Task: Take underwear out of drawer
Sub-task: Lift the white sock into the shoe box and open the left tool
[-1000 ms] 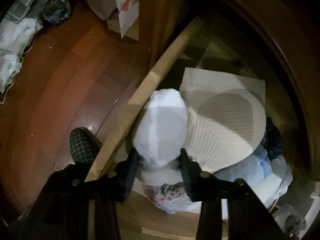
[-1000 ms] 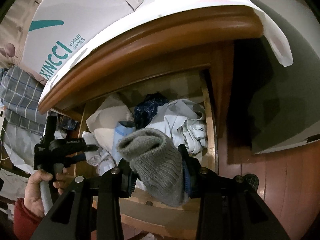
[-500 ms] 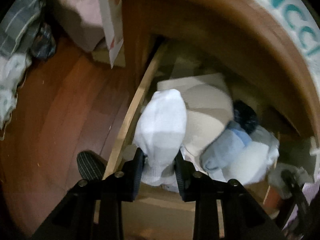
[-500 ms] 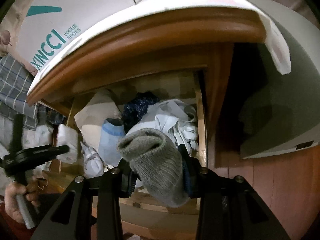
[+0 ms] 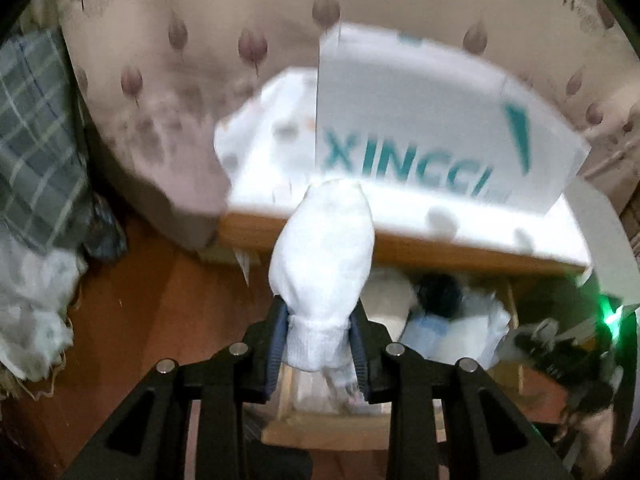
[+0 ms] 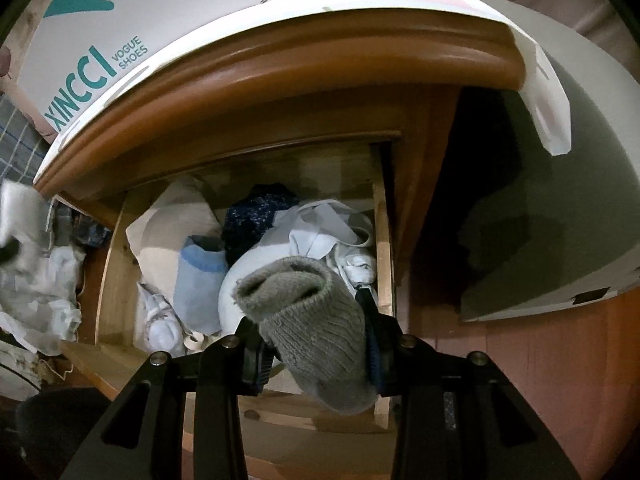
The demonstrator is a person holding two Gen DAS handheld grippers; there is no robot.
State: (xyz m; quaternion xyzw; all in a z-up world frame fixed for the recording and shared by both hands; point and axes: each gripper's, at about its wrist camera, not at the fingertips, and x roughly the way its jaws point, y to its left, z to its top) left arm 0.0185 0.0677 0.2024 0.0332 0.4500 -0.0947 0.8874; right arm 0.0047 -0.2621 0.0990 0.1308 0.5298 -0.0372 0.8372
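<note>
Two tongs, each loaded: left tongs [image 5: 319, 344] clamp a white sock [image 5: 322, 272], held above the open drawer [image 6: 384, 264]; right tongs [image 6: 316, 356] clamp a grey sock [image 6: 316, 332] over the drawer's front. Beyond: remaining underwear [image 6: 200, 280] inside.

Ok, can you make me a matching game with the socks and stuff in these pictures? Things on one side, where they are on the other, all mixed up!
Things:
1. white sock
2. grey sock
3. light blue sock
4. shoe box

Places:
A. on top of the wooden cabinet
B. pinched in the right gripper
C. lying inside the open drawer
D. pinched in the left gripper

Pairs: 1-D, 2-B, 3-C, 4-A
</note>
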